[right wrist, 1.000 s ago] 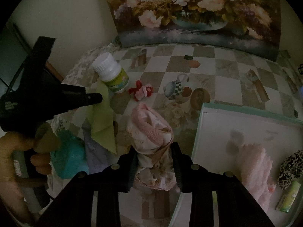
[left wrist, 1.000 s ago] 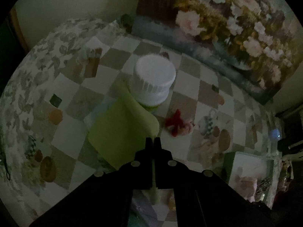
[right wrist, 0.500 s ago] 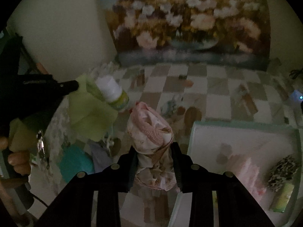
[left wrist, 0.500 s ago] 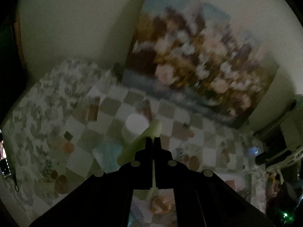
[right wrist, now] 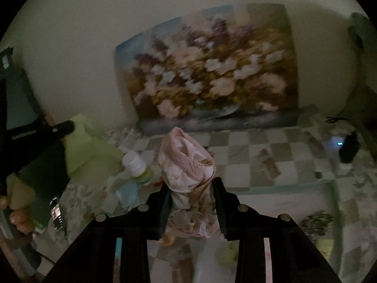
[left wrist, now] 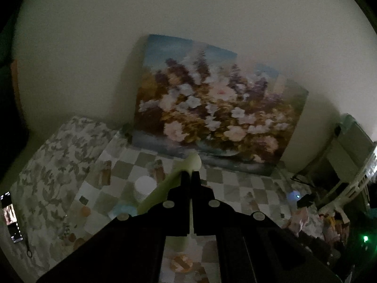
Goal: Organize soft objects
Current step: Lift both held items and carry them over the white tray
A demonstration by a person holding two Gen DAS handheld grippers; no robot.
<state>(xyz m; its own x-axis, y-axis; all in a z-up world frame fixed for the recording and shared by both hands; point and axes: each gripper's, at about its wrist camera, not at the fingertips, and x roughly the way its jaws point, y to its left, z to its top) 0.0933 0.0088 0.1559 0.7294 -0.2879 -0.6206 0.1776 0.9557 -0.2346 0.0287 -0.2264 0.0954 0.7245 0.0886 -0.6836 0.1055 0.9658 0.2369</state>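
My left gripper is shut on a light green cloth, which hangs from its tips above the checkered tablecloth. The right wrist view shows the same left gripper at the left, with the green cloth drooping from it. My right gripper is shut on a bunched pink floral cloth, lifted clear of the table. A white tray with a teal rim lies at the lower right and holds a leopard-print item.
A white-capped bottle stands on the table beside a light blue cloth. A large flower painting leans on the wall behind. A phone lies at the left edge. A person's hand grips the left tool.
Both grippers have risen from the table with their cloths held. Both views have tilted up toward the wall and painting. The bottle and tray now sit lower and smaller.
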